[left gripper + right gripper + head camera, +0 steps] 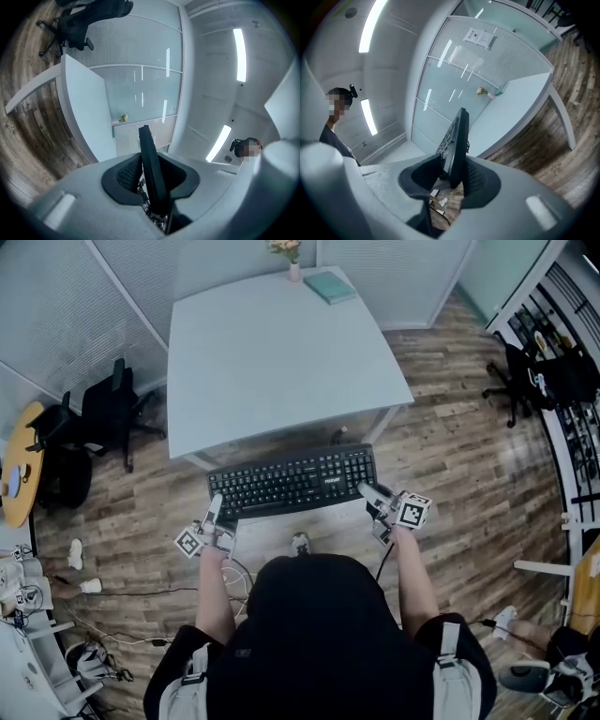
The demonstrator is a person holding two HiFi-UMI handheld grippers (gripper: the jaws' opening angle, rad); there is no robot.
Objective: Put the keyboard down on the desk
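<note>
A black keyboard (293, 481) hangs in the air in front of the person, short of the near edge of the pale desk (281, 348). My left gripper (215, 517) is shut on the keyboard's left end, and my right gripper (368, 493) is shut on its right end. In the left gripper view the keyboard (152, 171) shows edge-on between the dark pads. In the right gripper view the keyboard (456, 147) also stands edge-on between the pads, with the desk (513, 105) beyond it.
On the desk's far edge stand a small vase of flowers (290, 254) and a teal book (329, 286). Black office chairs (98, 423) stand at the left and another chair (525, 376) at the right. Cables and small items (89, 587) lie on the wooden floor.
</note>
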